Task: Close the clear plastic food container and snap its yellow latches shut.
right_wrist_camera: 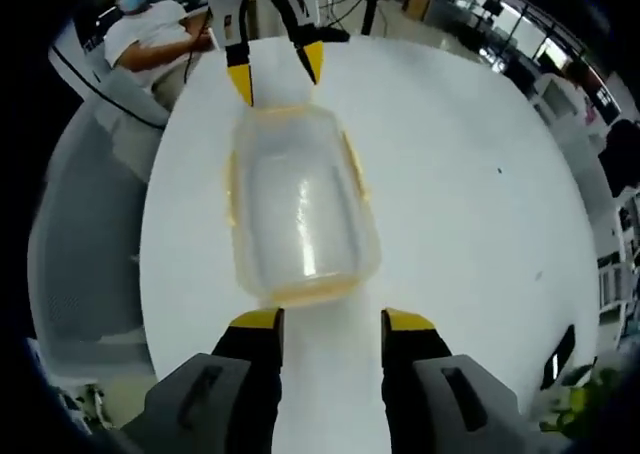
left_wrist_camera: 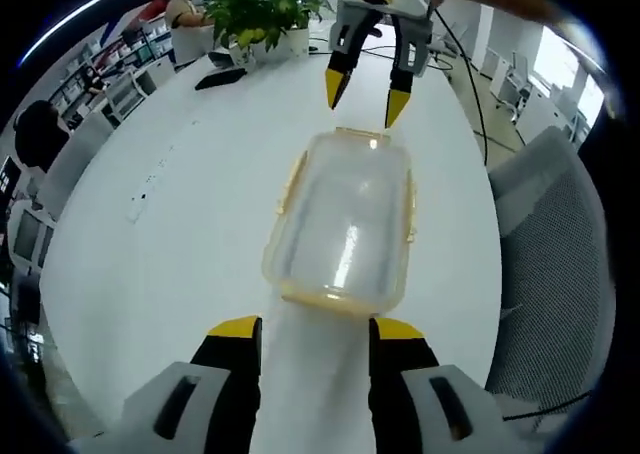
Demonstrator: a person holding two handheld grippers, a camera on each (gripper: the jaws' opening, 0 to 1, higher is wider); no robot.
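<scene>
— Left gripper view: clear plastic food container (left_wrist_camera: 342,224) lying on the white table (left_wrist_camera: 180,224), lid on top, just past the yellow tips of the left gripper (left_wrist_camera: 312,328). Jaws spread apart, gripping nothing, container's near end a little beyond them.

— And across from it?

— Right gripper (left_wrist_camera: 368,92) reaching in from the far side, jaws parted, tips hovering close to the container's far end, holding nothing. Cannot tell whether touching.

— Yellow latches (left_wrist_camera: 291,184)?

— Visible along both long sides and at the near and far ends, lying close to the walls. Cannot tell whether snapped down.

— Right gripper view?

— Same container (right_wrist_camera: 300,209) seen from the opposite end, just ahead of the right gripper (right_wrist_camera: 330,319), jaws open and empty. Left gripper (right_wrist_camera: 277,72) at the far end, also open. Yellow latches (right_wrist_camera: 354,164) along the sides.

— Surroundings?

— Potted plant (left_wrist_camera: 262,16) at the table's far end, grey mesh chair (left_wrist_camera: 555,264) beside the table, a person (right_wrist_camera: 150,34) seated beyond the edge.
</scene>
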